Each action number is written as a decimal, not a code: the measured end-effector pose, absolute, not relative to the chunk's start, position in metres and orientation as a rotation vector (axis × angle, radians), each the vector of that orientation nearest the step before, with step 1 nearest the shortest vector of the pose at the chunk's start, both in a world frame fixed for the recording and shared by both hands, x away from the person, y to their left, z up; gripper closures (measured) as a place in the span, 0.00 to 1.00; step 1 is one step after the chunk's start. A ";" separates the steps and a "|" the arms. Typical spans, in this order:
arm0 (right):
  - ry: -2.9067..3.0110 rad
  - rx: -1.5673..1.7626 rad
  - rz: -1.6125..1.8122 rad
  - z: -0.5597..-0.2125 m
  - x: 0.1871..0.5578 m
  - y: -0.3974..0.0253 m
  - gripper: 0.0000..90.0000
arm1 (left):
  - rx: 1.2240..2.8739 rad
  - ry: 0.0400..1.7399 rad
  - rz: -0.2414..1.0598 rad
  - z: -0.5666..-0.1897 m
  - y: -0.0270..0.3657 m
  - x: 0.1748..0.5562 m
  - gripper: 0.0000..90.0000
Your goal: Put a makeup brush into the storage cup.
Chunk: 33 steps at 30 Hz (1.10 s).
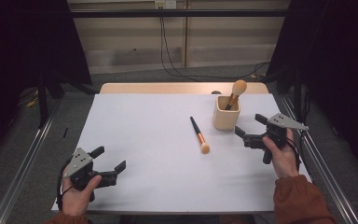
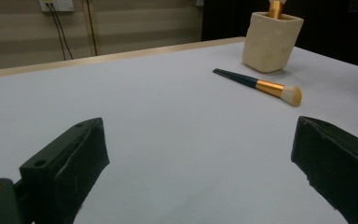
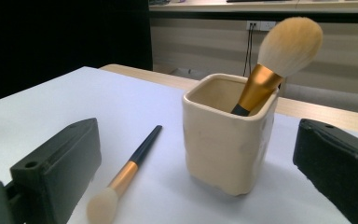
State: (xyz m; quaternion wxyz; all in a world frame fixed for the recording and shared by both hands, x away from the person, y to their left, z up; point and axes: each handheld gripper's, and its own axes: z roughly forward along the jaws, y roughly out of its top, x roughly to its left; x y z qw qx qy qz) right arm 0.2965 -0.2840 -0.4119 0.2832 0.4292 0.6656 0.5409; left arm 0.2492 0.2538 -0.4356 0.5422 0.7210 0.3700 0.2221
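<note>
A cream square cup (image 1: 226, 113) (image 2: 271, 41) (image 3: 227, 135) stands upright at the table's far right. A large brush (image 1: 236, 92) (image 3: 274, 63) with a gold ferrule stands in it, bristles up. A slim dark-handled brush (image 1: 199, 135) (image 2: 261, 85) (image 3: 128, 172) lies flat on the white table just left of the cup, bristles toward the near side. My right gripper (image 1: 250, 127) (image 3: 200, 186) is open, close to the cup's near-right side, nothing between its jaws. At the near left corner, my left gripper (image 1: 109, 158) (image 2: 200, 177) is open and empty above the table.
The white table top (image 1: 149, 154) has a wooden strip (image 1: 168, 88) along its far edge. Metal rails (image 1: 23, 163) run along both sides on the floor. Cables (image 1: 177, 70) hang from a wall socket behind the table. Dark curtains flank the scene.
</note>
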 end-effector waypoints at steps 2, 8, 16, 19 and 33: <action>1.796 1.136 1.445 -0.411 0.290 -0.282 0.00 | 1.708 0.883 0.527 -0.435 0.254 0.248 0.04; 1.796 1.149 1.434 -0.414 0.279 -0.285 0.00 | 1.702 0.877 0.519 -0.434 0.250 0.246 0.04; 1.777 1.169 1.435 -0.423 0.260 -0.289 0.01 | 1.697 0.876 0.521 -0.434 0.250 0.244 0.04; 1.776 1.164 1.426 -0.425 0.254 -0.289 0.01 | 1.699 0.879 0.525 -0.434 0.252 0.243 0.04; 1.761 1.222 1.380 -0.443 0.224 -0.303 0.01 | 1.668 0.905 0.523 -0.434 0.258 0.240 0.03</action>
